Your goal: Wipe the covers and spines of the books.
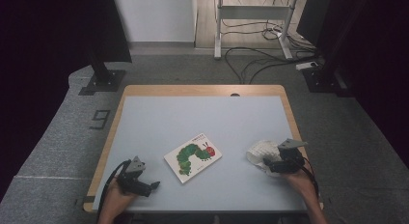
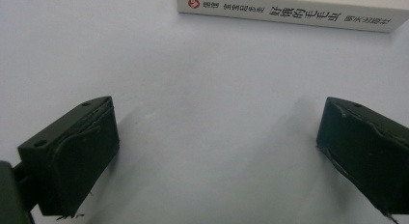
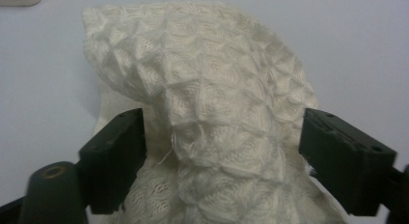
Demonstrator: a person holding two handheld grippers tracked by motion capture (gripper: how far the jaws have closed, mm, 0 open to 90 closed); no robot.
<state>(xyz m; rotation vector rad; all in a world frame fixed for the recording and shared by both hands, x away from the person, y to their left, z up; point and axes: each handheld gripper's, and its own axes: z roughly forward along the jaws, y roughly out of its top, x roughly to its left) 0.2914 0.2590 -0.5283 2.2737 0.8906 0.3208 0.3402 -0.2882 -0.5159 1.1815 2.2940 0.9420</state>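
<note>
The right gripper (image 1: 268, 162) is sitting low at the right side of the table, its two black jaws standing apart with a crumpled white knitted cloth with a waffle-like texture (image 3: 202, 113) bunched between them. In the right gripper view the pads are flanking the cloth without visibly pressing into it: the cloth's ridge is rising between the jaws and folding away toward the far side, so the grip is reading as released rather than clamped. In the high view the same cloth (image 1: 258, 151) is lying in a heap on the pale blue tabletop (image 1: 193, 118), just ahead of that gripper and near the table's right edge.

The left gripper (image 1: 154, 185) is resting near the front left of the table, its jaws wide apart and holding nothing; bare tabletop is showing between them in the left gripper view. Beyond them the spine of a white picture book with a green caterpillar on its cover (image 2: 289, 9) is lying flat; in the high view the book (image 1: 193, 157) is sitting at an angle near the table's middle, well apart from the cloth.

Judging from this, the cloth looks set down but still rumpled, so any spreading or folding appears left to do, and the book is sitting untouched.
</note>
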